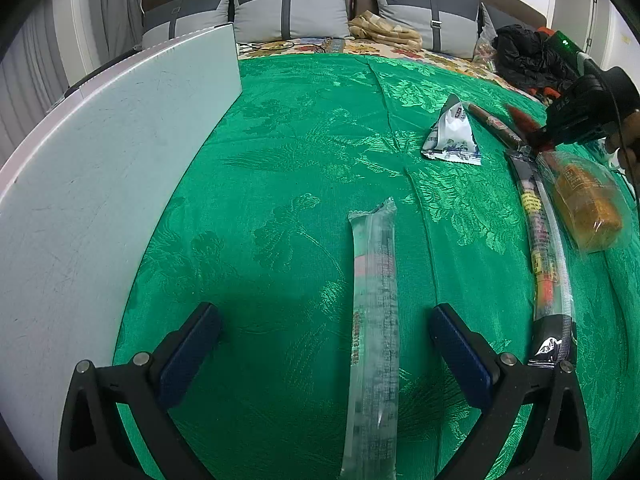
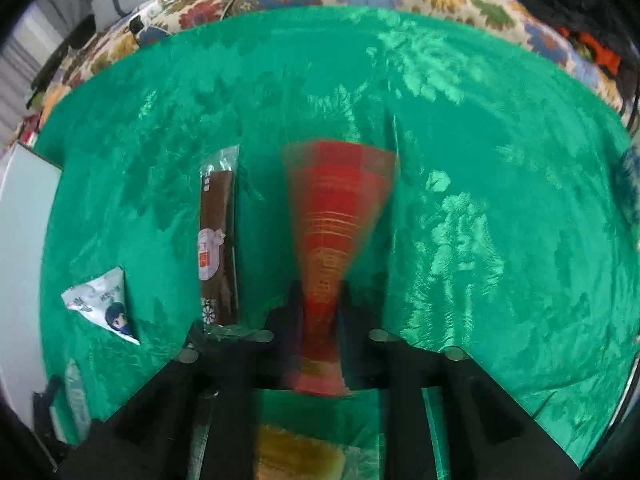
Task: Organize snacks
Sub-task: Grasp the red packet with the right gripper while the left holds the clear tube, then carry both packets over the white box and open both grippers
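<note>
Your right gripper (image 2: 320,312) is clamped on a red snack (image 2: 336,208), too blurred to read. Your left gripper (image 1: 326,340) stands open over a clear stick pack (image 1: 374,320) on the green cloth (image 1: 280,140); its print is illegible. Far right lie one white pouch (image 1: 452,136), one brown stick (image 1: 496,124), one dark stick (image 1: 540,248) and one bread pack (image 1: 584,200), partly cut off.

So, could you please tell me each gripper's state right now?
Left gripper: open, holding nothing.
Right gripper: shut on a red snack packet.
</note>
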